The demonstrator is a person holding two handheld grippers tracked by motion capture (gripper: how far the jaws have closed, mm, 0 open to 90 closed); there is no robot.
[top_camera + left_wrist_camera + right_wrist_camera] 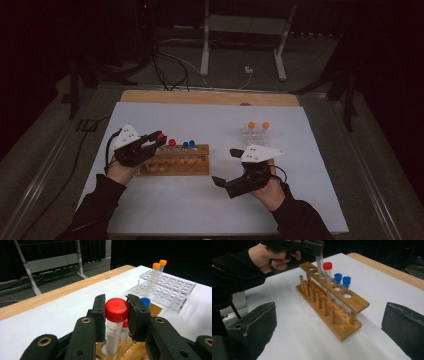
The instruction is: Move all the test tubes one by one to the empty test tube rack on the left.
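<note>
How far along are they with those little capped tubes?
Two orange-capped tubes already stand in the clear rack. In hand: the left gripper grips a red-capped tube whose bottom is in a hole of the wooden rack. Another red-capped tube and two blue-capped tubes wait there. The right gripper is open, holding nothing.

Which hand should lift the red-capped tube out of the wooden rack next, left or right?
Left. The left tool is already closed on the red-capped tube's cap, with the tube standing in the wooden rack. The right tool is open, holds nothing, and sits off the rack's right end.
</note>
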